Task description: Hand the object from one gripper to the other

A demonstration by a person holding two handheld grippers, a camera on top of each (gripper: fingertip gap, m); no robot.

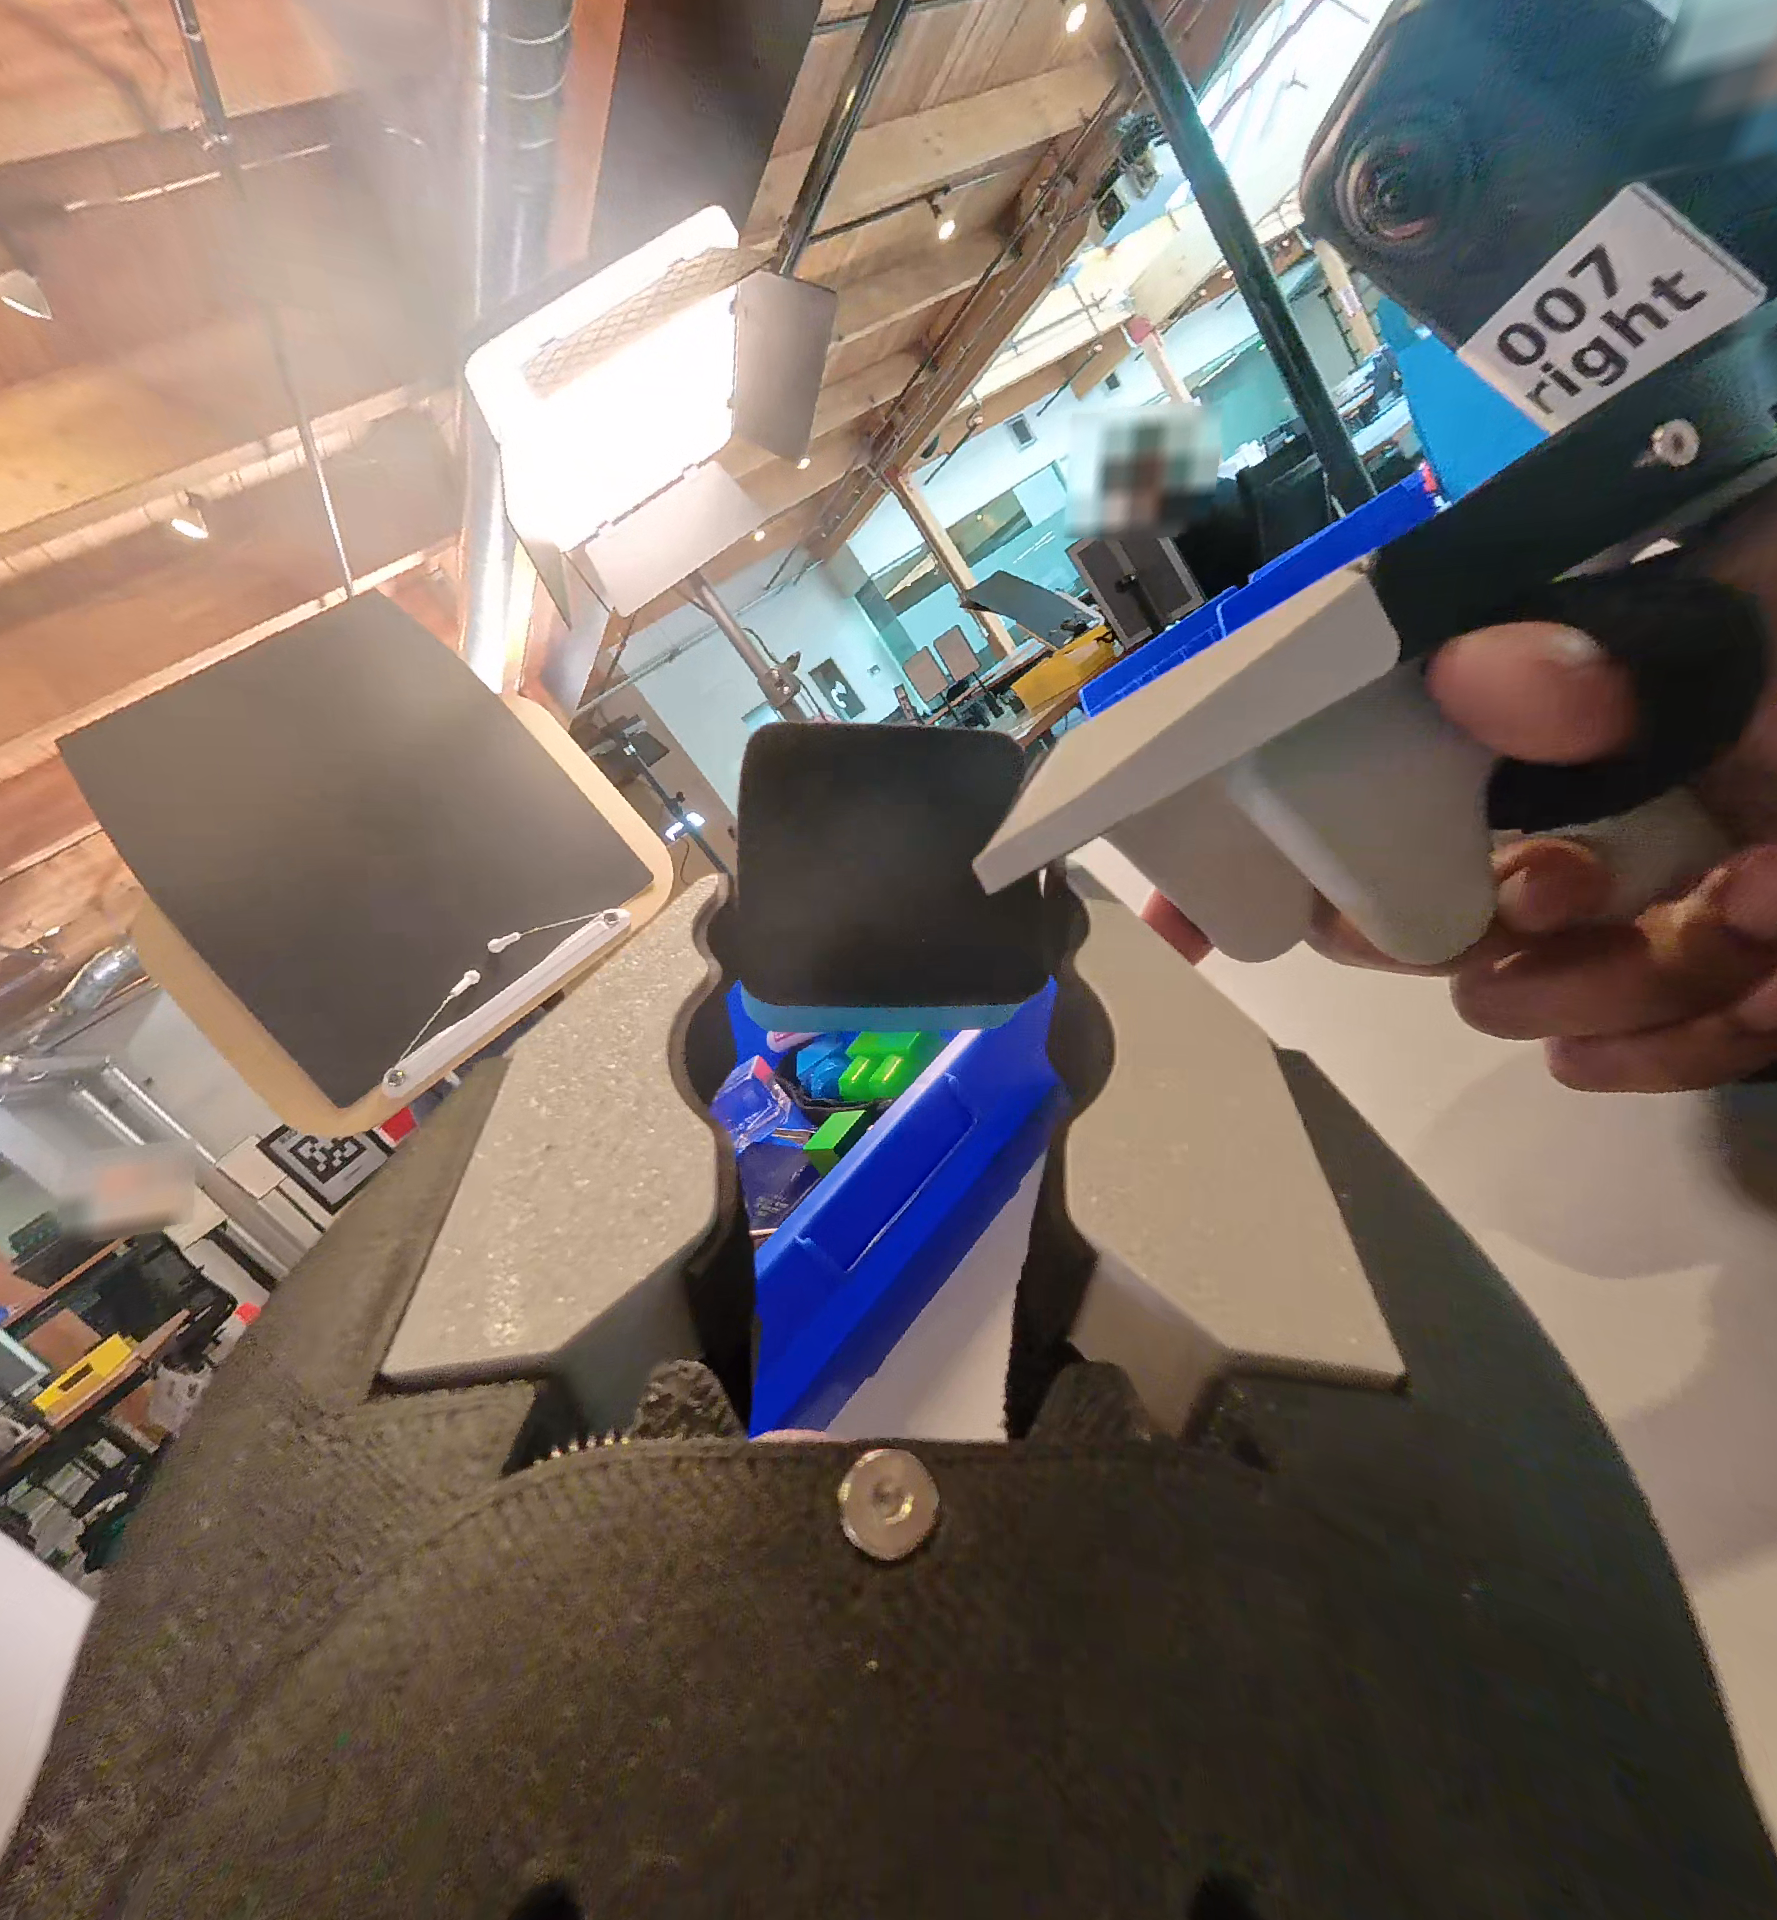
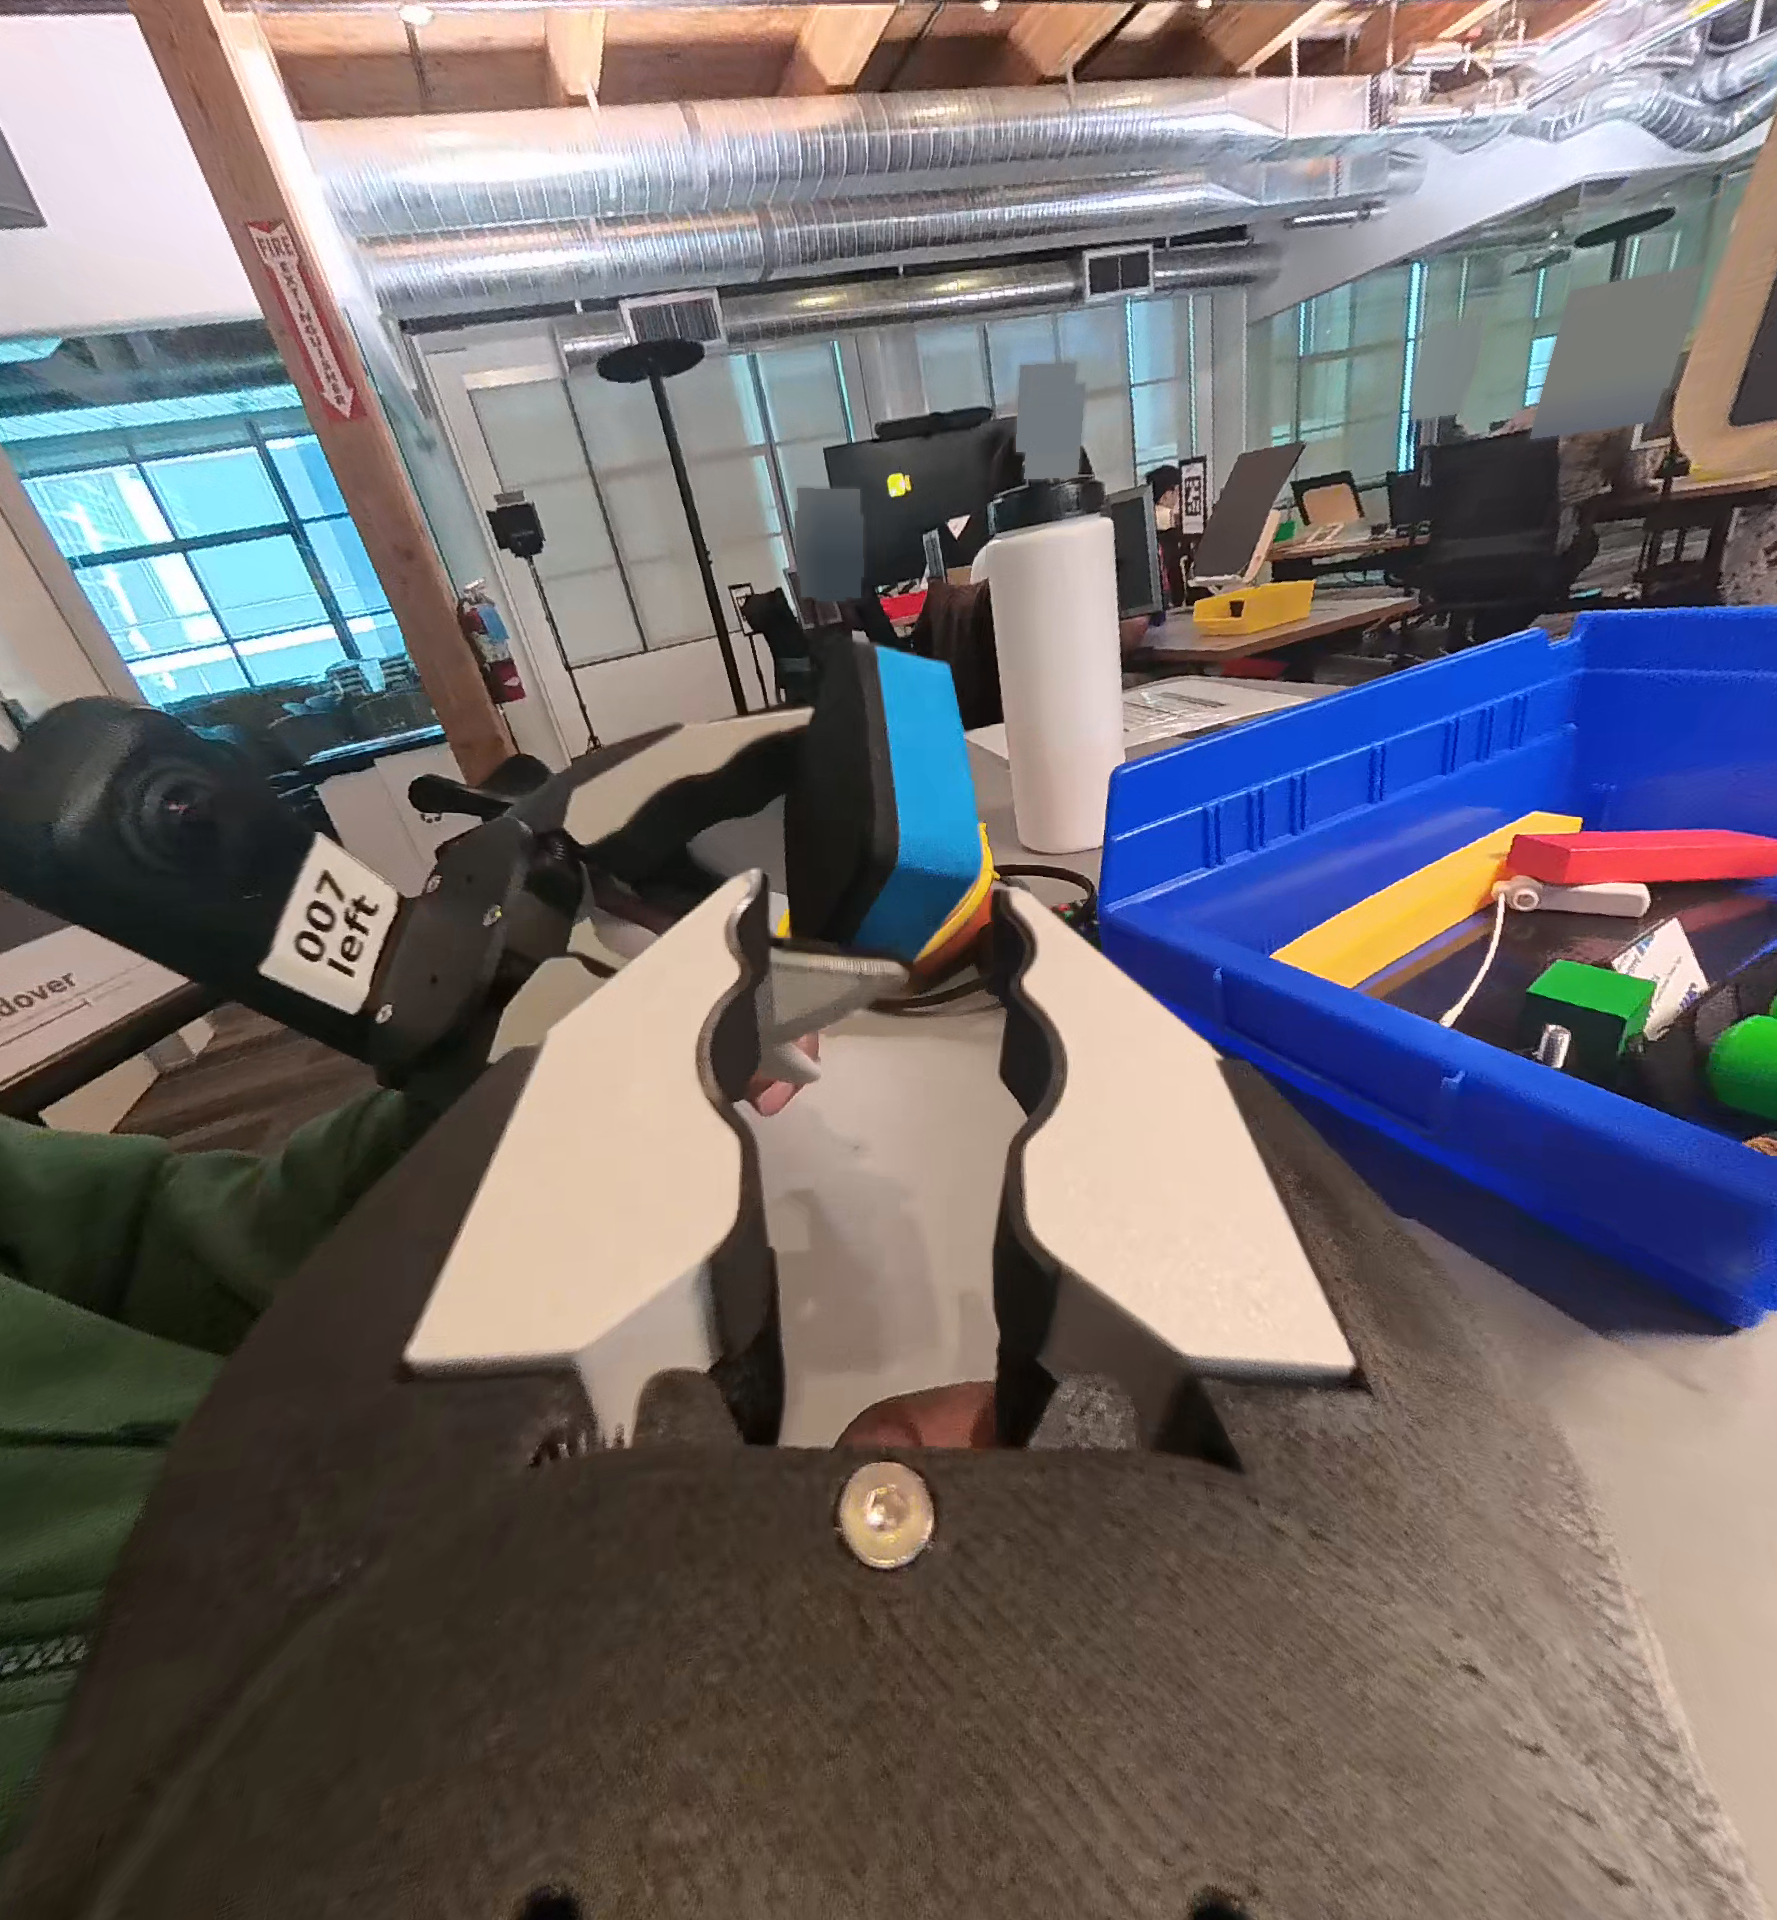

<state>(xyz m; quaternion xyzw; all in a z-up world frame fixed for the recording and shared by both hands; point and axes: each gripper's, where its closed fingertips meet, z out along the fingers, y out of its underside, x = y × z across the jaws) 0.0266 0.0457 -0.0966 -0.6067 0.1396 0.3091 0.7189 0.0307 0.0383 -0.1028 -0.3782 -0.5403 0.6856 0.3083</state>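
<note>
— Sponge (image 1: 879,883) first, from the left wrist view: black face toward us, blue layer along its lower edge, pinched at the tips of the left hand-held gripper (image 1: 889,935). The jaws are closed in on its sides, only the sponge's width apart.

— And the other one?

— The right hand-held gripper (image 1: 1206,769) comes in from the right with a person's hand (image 1: 1673,831) on its grip. One grey finger plate overlaps the sponge's right corner. From here I cannot tell how wide it stands. Below, the blue bin (image 1: 884,1226) of blocks sits under the sponge.

— Now the right wrist view?

— There the right hand-held gripper (image 2: 879,935) is parted wide and holds nothing. The sponge (image 2: 884,800) stands on edge just past its tips, tilted, its lower corner dipping between them, held from the left by the left hand-held gripper (image 2: 749,790). The blue bin (image 2: 1383,883) rests on the grey bench (image 2: 1642,1507), off to the right.

— So what could spoil it?

— I'd say timing. If the left lets go before the right has closed, the sponge drops onto the bench. Only a corner lies between the right fingers, so a shallow bite on soft foam might let it twist out. The grey plates are crowded too; they could knock together and lever the sponge loose.
</note>
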